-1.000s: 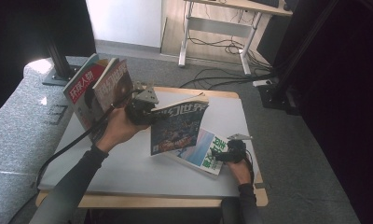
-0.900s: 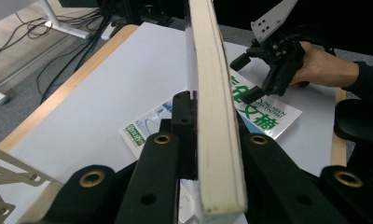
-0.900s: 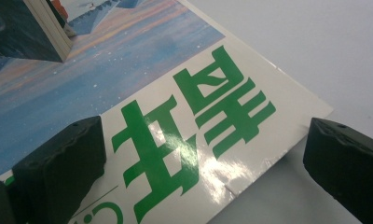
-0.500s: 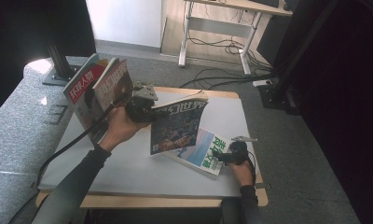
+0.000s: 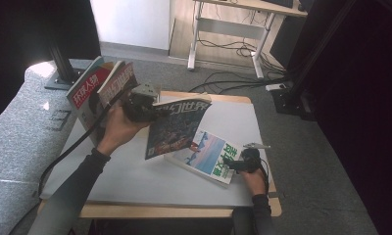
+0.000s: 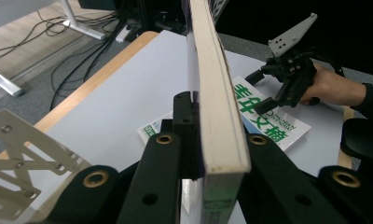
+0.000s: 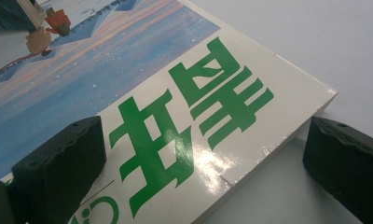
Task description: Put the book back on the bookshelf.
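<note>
A dark-covered magazine [image 5: 177,128] hangs tilted above the grey table [image 5: 135,178], with my left gripper [image 5: 154,108] shut on its top edge. In the left gripper view both jaws press on its thick page edge [image 6: 218,116]. A white magazine with green characters [image 5: 208,157] lies flat near the table's right front. My right gripper [image 5: 235,165] stands open at its near corner. In the right gripper view one fingertip [image 7: 58,163] is over the cover [image 7: 175,93] and the other is past the corner, over the table. The left gripper view shows the right gripper [image 6: 287,81] farther off by the flat magazine [image 6: 268,126].
Two red-covered magazines [image 5: 98,90] stand upright at the table's far left, just behind my left hand. A grey padded surface [image 5: 17,147] borders the table on the left. The wooden table edge [image 5: 184,213] runs along the front. Cables and desk legs lie on the floor beyond.
</note>
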The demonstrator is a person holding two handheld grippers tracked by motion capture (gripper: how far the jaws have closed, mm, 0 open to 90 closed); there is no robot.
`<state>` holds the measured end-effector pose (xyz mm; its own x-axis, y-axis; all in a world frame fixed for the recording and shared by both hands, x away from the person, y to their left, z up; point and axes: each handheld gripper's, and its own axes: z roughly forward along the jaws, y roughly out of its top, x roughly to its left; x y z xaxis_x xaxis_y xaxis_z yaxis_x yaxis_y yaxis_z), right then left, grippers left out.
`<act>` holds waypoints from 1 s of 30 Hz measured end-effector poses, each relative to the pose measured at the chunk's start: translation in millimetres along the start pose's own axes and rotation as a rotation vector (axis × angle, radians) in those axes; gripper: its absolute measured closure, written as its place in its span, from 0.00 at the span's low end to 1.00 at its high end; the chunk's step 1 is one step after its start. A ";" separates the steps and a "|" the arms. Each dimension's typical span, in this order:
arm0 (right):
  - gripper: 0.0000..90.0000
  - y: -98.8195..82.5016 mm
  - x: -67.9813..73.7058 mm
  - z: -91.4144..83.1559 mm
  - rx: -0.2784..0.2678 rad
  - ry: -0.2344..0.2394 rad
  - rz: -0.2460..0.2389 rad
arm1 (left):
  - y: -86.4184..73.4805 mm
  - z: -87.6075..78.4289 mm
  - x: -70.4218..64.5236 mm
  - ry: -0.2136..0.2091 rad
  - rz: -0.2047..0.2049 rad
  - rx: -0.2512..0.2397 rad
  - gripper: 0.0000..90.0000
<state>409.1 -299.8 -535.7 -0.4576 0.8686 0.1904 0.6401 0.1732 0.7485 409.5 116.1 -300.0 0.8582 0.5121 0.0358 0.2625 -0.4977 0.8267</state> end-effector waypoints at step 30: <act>0.00 -0.2 0.0 0.2 -0.004 0.000 0.001 | -36.1 -72.7 31.0 0.219 -0.111 -0.034 0.92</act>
<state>409.1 -299.8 -536.0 -0.4570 0.8686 0.1914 0.6383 0.1704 0.7507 394.6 200.9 -287.9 0.7077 0.7039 0.0616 0.3319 -0.4081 0.8505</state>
